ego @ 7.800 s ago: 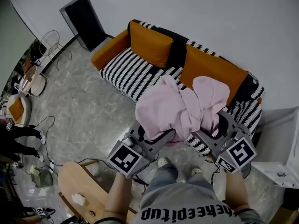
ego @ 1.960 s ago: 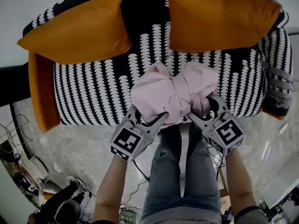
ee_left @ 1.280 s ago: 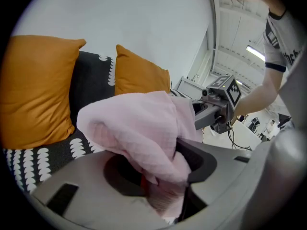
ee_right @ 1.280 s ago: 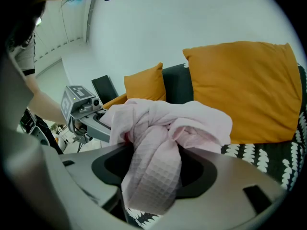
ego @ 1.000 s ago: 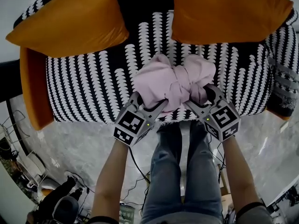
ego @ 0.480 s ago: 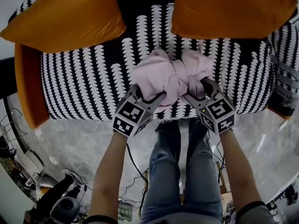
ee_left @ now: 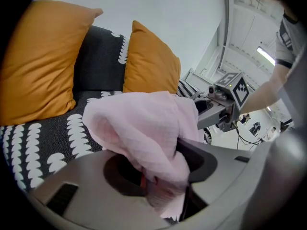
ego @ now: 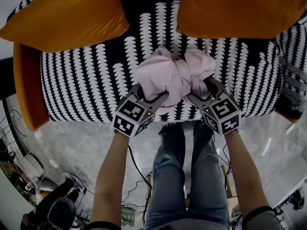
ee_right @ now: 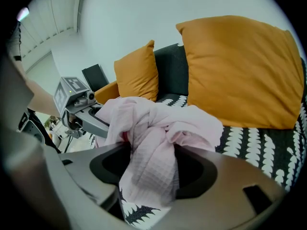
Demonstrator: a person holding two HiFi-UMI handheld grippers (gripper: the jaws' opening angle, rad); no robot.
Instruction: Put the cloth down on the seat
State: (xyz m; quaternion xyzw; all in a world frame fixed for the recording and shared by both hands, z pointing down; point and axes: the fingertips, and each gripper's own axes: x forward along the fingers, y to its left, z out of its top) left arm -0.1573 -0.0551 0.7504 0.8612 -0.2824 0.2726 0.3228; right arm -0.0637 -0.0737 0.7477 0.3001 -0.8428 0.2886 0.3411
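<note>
A crumpled pink cloth (ego: 172, 75) lies bunched over the front of the black-and-white patterned sofa seat (ego: 81, 85), between both grippers. My left gripper (ego: 151, 97) is shut on the cloth's left side; in the left gripper view the fabric (ee_left: 139, 123) is pinched deep between the jaws (ee_left: 163, 186). My right gripper (ego: 199, 90) is at the cloth's right side and its jaws are opening. In the right gripper view the cloth (ee_right: 153, 128) hangs loosely through the wide gap of that gripper (ee_right: 148, 176).
Two orange cushions (ego: 67, 13) (ego: 240, 8) lean against the sofa back. An orange armrest (ego: 24, 95) bounds the seat's left end. The person's legs (ego: 184, 176) stand on the marble floor at the sofa's front edge, with cables (ego: 136, 171) beside them.
Both grippers and the cloth have edged forward over the seat's front. The cloth bundle sits a little further onto the seat.
</note>
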